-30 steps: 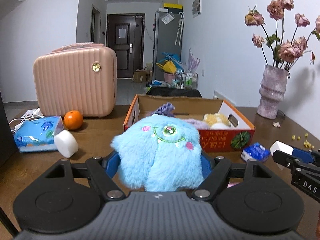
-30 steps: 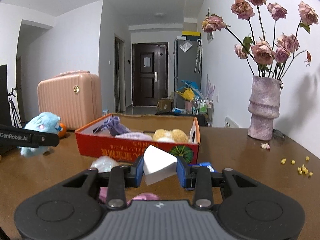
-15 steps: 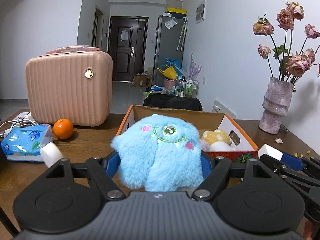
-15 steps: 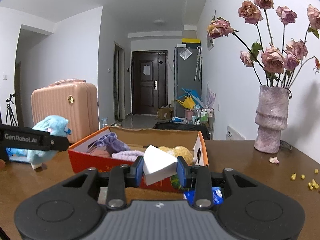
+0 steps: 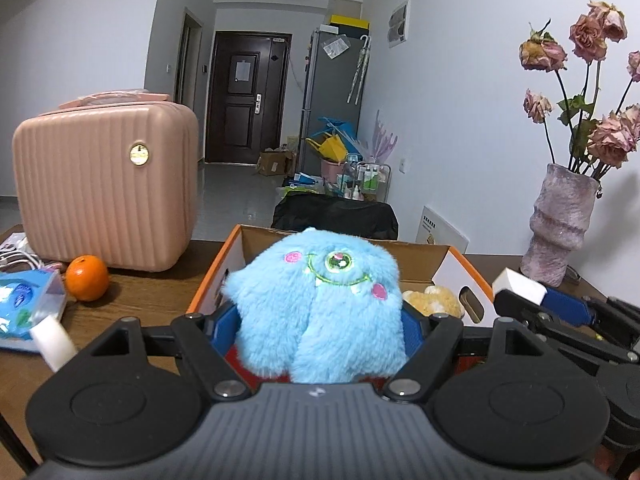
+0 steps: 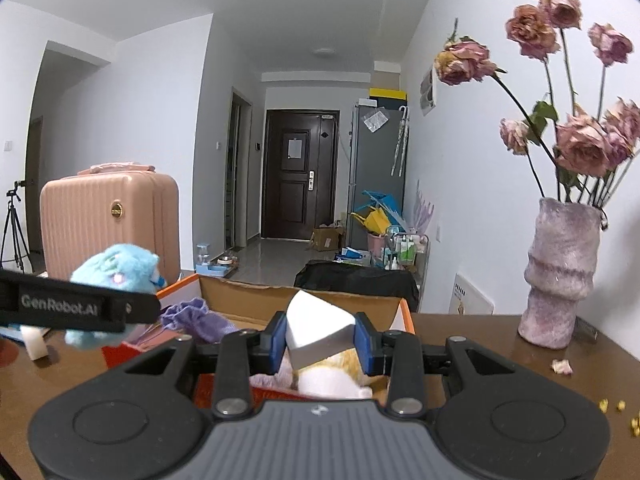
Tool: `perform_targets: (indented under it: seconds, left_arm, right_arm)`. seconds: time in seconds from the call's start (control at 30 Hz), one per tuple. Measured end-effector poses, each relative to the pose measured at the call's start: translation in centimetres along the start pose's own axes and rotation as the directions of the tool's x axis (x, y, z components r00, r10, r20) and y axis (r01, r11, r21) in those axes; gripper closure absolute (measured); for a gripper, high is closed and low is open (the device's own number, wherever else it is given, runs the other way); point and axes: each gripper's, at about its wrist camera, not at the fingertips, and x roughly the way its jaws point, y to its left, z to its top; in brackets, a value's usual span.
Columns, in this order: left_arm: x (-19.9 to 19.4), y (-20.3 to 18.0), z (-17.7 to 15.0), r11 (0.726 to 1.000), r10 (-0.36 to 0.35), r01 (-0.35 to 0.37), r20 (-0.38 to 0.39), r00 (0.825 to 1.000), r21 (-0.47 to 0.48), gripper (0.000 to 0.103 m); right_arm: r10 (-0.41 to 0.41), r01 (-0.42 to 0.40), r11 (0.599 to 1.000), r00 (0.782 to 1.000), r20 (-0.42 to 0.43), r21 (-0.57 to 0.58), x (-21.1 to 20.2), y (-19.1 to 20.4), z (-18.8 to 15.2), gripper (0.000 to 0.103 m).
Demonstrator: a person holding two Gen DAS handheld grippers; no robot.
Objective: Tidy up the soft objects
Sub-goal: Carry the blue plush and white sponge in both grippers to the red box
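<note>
The left gripper [image 5: 318, 320] has its jaws clamped on the sides of a blue plush monster [image 5: 320, 308], held upright with its one-eyed face toward the camera and its long axis vertical, above the near wall of the cardboard box [image 5: 448, 258]. The right gripper [image 6: 320, 340] has its jaws pressed against a white foam wedge [image 6: 320, 334], whose pointed ridge faces up and whose long axis runs forward toward the box.

Only the right wrist view shows the purple cloth [image 6: 196, 320] lying in the left part of the box, and the wedge hanging over the yellow plush [image 6: 344, 364] inside it; it also shows the monster from the side, held over the box's left end. Only the left wrist view shows the orange [image 5: 87, 278] on the table [image 5: 152, 296] just in front of the pink suitcase [image 5: 106, 188], the blue tissue pack [image 5: 28, 306] at the left edge, and a white roll [image 5: 52, 342] beside it. Both views show the vase of dried roses [image 6: 562, 272] standing on the table to the right of the box, well apart from it.
</note>
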Motion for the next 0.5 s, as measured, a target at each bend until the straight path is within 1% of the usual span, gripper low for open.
perform_targets:
  seconds: [0.37, 0.5]
  left_arm:
    - [5.1, 0.1, 2.2, 1.0, -0.018, 0.018, 0.003, 1.0, -0.004, 0.025]
    - [7.0, 0.1, 2.9, 1.0, -0.018, 0.018, 0.002, 1.0, 0.009, 0.025]
  right_arm:
    - [-0.012, 0.01, 0.999, 0.999, -0.037, -0.046, 5.8, -0.7, 1.5, 0.068]
    - [-0.011, 0.008, 0.998, 0.999, -0.053, -0.056, 7.6, -0.7, 1.8, 0.068]
